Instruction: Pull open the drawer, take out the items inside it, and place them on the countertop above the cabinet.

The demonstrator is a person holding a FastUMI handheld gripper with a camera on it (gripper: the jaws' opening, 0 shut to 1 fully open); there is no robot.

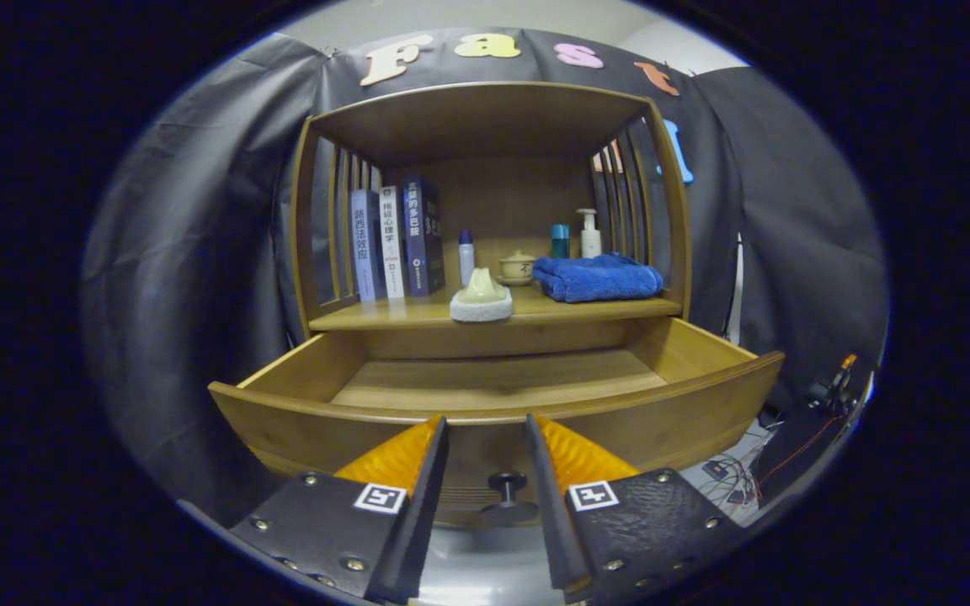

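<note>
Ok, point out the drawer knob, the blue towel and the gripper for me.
drawer knob [508,482]: gripper view, on its round cap, between the fingers.
blue towel [596,277]: gripper view, middle of the folded stack on the countertop.
gripper [487,433]: gripper view, midway between the fingertips; jaws open, holding nothing.

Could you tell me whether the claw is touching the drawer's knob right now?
Apart. In the gripper view the claw is open, and the knob of the pulled-out drawer sits centred between the fingers with clear gaps on both sides.
</note>
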